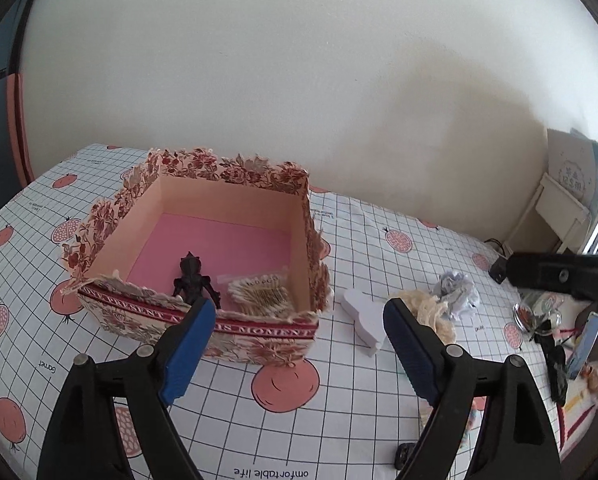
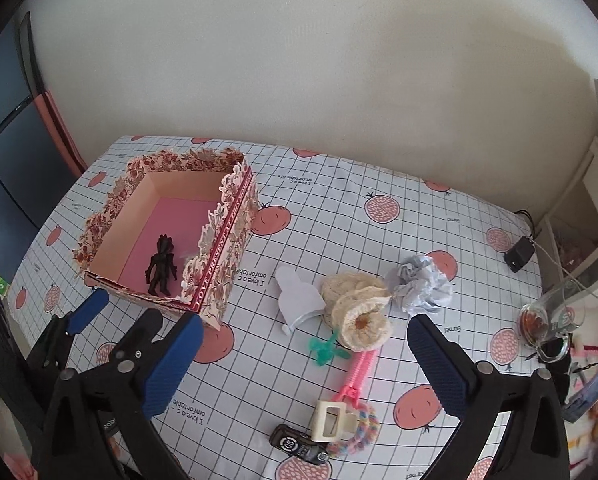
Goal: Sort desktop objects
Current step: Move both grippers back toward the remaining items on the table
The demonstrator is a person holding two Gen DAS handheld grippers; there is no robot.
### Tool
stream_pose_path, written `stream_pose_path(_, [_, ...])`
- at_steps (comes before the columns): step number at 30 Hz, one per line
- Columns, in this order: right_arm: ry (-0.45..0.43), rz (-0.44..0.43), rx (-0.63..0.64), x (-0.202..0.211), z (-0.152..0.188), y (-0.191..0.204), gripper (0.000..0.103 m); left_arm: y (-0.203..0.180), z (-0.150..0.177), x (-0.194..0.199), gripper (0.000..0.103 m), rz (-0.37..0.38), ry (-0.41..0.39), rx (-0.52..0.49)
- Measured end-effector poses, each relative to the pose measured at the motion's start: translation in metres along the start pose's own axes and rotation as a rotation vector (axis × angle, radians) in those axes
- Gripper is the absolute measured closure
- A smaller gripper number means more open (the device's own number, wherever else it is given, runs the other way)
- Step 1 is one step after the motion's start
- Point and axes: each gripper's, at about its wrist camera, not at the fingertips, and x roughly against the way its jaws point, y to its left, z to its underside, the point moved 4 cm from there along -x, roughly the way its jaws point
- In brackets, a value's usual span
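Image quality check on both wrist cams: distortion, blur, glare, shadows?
Left wrist: strong fisheye bend in the tablecloth grid, dark vignette corners, soft shadow on the wall, box sharp. Right wrist: same barrel warp, even daylight, no harsh glare, glint only on the glass, crumpled paper in focus, edges smeared.

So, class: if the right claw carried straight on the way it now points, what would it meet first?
Probably the cream crocheted piece. The right claw stands open and empty, aimed down at the tablecloth, and that piece lies near the middle of its line. The pink strap sits close by, so depth leaves some doubt.
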Motion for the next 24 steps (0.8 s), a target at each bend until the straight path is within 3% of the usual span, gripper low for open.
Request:
stream_pose_path(13, [-0.048,0.067,0.028,0.04,0.04,-0.065,0.0,-0.032,0.048,0.007,0.016,-0.038,0.072,-0.131])
stream_pose_path(24, [-0.02,0.052,-0.038,0.024,0.073,-0.095,0.0,-0.066,0.071,-0.003,0.016,0.027,0.175,-0.275])
